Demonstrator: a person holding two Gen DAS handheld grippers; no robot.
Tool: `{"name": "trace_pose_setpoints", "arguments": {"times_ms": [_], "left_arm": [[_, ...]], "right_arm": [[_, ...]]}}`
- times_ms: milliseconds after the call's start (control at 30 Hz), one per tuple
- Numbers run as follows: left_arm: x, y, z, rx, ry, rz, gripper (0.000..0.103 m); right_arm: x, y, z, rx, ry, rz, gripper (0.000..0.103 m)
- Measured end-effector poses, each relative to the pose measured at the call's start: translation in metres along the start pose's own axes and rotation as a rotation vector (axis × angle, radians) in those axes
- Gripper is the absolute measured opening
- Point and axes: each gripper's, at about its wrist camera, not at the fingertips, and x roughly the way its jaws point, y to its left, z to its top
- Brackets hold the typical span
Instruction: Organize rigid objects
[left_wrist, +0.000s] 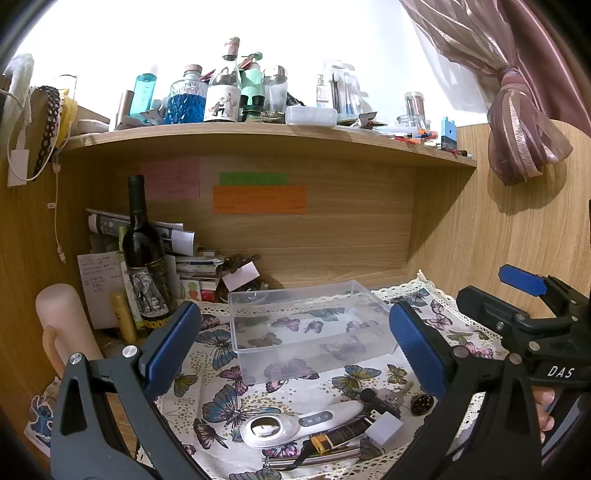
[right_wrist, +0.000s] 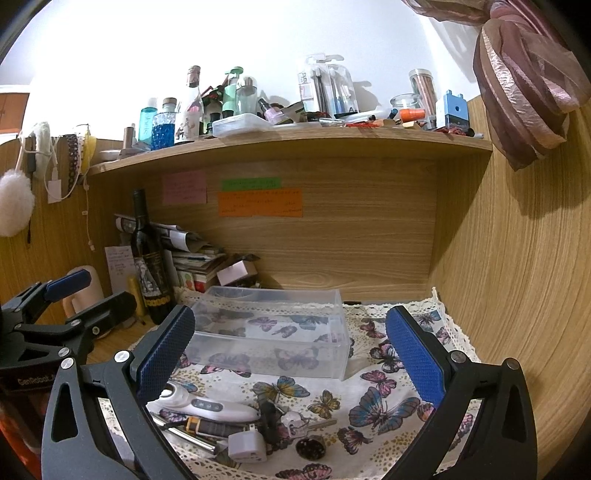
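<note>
The left gripper (left_wrist: 295, 349) is wide open and holds nothing; the right gripper (right_wrist: 291, 352) is also wide open and empty. Both hover above the counter (right_wrist: 122, 341), which is covered by a butterfly cloth (right_wrist: 376, 410), and both look toward the clear plastic box (left_wrist: 306, 325). I think they are kept so open and high because no item is chosen yet.

The clear plastic box stands at 12 o'clock from the small pile, near the back wall, with its opening upward. It seems to be empty: only the butterfly pattern shows through its walls. Probably it is placed there to receive the things.

The rigid objects lie together at 6 o'clock, near the front edge of the cloth: a white handheld device (left_wrist: 295, 424), a white plug adapter (right_wrist: 245, 448), a key (right_wrist: 308, 424), a small round dark piece (right_wrist: 311, 447), and a dark tube with a yellow end (left_wrist: 340, 435). They touch or overlap each other, so taking one alone may disturb the others.

At 10 o'clock a wine bottle (left_wrist: 144, 266) stands upright beside stacked papers (left_wrist: 192, 258).
</note>
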Motion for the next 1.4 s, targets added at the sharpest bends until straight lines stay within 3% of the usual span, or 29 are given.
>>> {"name": "trace_pose_setpoints", "arguments": {"times_ms": [300,400,533,933,1133,1400], "left_arm": [[0.005,0.008,-0.002,-0.017,0.014,-0.023,0.103],[0.009,0.012,-0.005,-0.019,0.032,-0.015,0.091],[0.018,0.019,-0.016,-0.019,0.087,-0.005,0.086],[0.050,0.044,-0.080,-0.077,0.339,0.044,0.078],[0.067,0.043,-0.100,-0.114,0.422,0.039,0.078],[0.099,0.037,-0.108,-0.155,0.494,0.066,0.078]], "right_arm": [[0.009,-0.007,-0.003,0.020,0.019,0.024,0.103],[0.014,-0.013,-0.007,0.034,0.037,0.026,0.102],[0.022,-0.020,-0.016,0.041,0.087,0.022,0.090],[0.042,-0.031,-0.063,0.032,0.269,0.023,0.073],[0.056,-0.036,-0.095,0.056,0.387,0.044,0.070],[0.072,-0.042,-0.116,0.081,0.461,0.054,0.066]]}}
